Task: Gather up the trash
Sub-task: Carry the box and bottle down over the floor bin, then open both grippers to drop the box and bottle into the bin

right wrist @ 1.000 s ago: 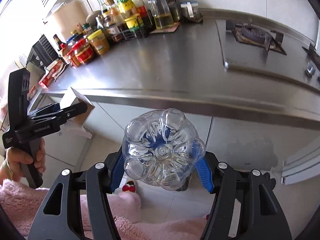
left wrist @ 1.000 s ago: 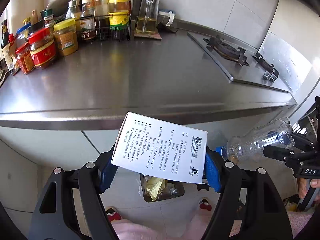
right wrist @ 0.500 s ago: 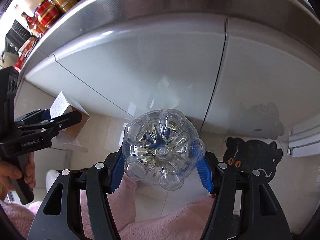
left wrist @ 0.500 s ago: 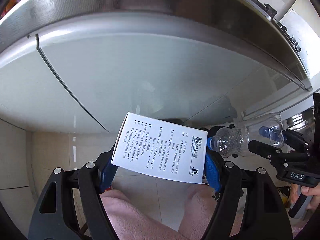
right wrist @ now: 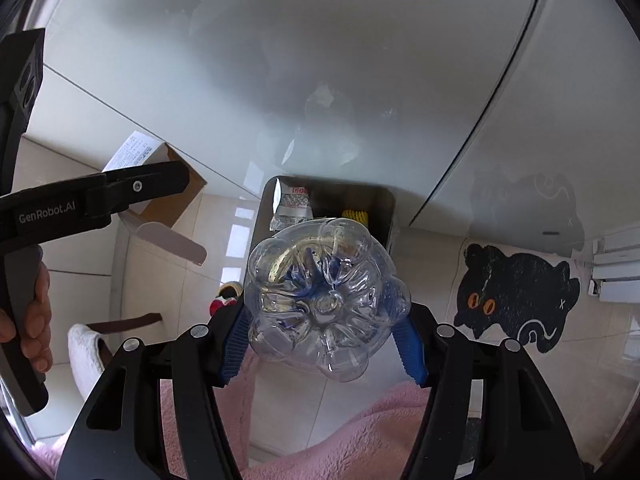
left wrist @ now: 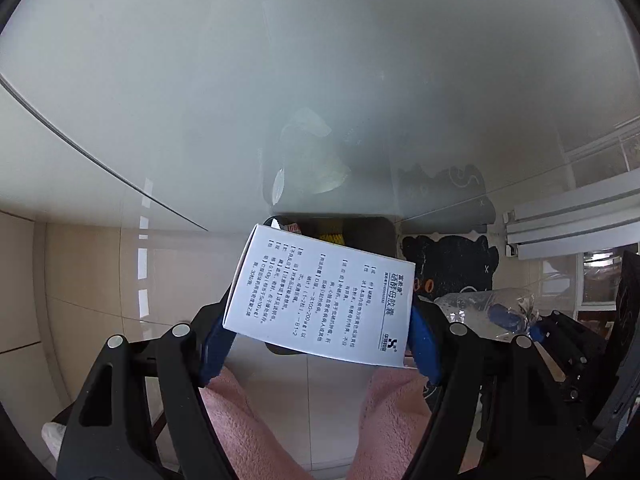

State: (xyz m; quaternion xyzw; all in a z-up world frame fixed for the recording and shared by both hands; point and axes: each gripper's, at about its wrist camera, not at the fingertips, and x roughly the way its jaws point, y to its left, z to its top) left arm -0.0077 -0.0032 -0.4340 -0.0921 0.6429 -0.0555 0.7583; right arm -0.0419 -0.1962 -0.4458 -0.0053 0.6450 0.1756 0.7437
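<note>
So this is the carry-to-the-bin step, basically right at the drop. Closest to the cameras: the left hand-held gripper (left wrist: 320, 344) is clamped on a white printed carton (left wrist: 320, 296), blue pads pressing on both of its sides, and the right hand-held gripper (right wrist: 320, 340) is squeezing a clear plastic bottle (right wrist: 324, 300), base toward the lens. Both point steeply down, with pink fluffy trouser legs (left wrist: 384, 412) below them.

Just past the two items is the open trash bin (right wrist: 384, 204) on the tiled floor, set against the cabinet front (left wrist: 320, 80). The carton hangs over its near edge, and the bottle covers much of the opening in the right view. My read: next move is to get each item squarely over the opening and then let go, probably one at a time so neither bounces off the rim. The carton's end flap is hanging open, so it could catch.

Count: two grippers, one carton, one bottle, one bin with at least a crumpled wrapper (right wrist: 294, 204) and something yellow (right wrist: 354, 216) already inside. Off to the side, one black cat-shaped mat (right wrist: 516, 296) on the floor.
</note>
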